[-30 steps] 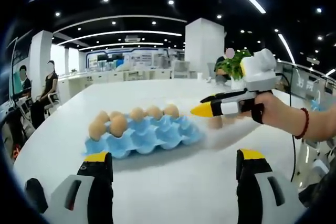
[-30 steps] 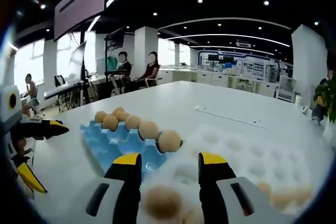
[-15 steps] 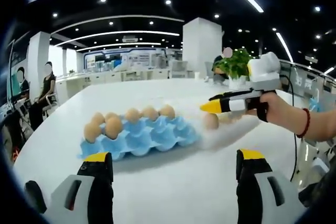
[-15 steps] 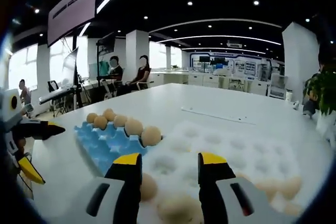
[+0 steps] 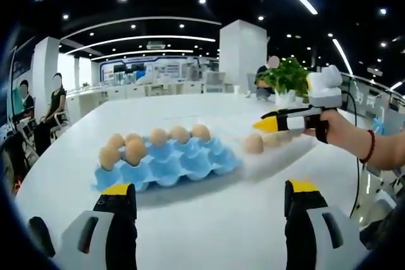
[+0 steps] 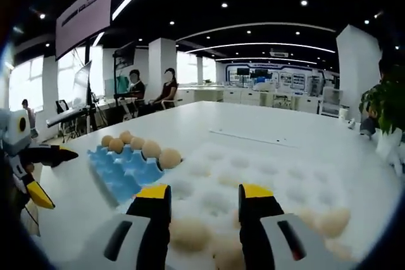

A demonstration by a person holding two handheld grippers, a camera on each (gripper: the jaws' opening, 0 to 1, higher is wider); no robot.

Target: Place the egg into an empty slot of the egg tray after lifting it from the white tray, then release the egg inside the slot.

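blue egg tray [image 5: 168, 162] sits beside the white tray [image 6: 272, 184] on the bench — right gripper [image 6: 204, 203] jaws apart over an egg [image 6: 188, 233], left gripper [image 5: 209, 197] jaws wide, empty.

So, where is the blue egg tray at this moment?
In the left gripper view the blue egg tray lies on the white table, left of centre, beside the white tray. In the right gripper view it sits left of that white tray.

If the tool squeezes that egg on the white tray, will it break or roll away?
The egg between the right tool jaws looks smooth and round, so it may slip or roll if nudged. Its thin shell would probably crack under a hard squeeze. The white tray has dimples that likely keep it from rolling far.
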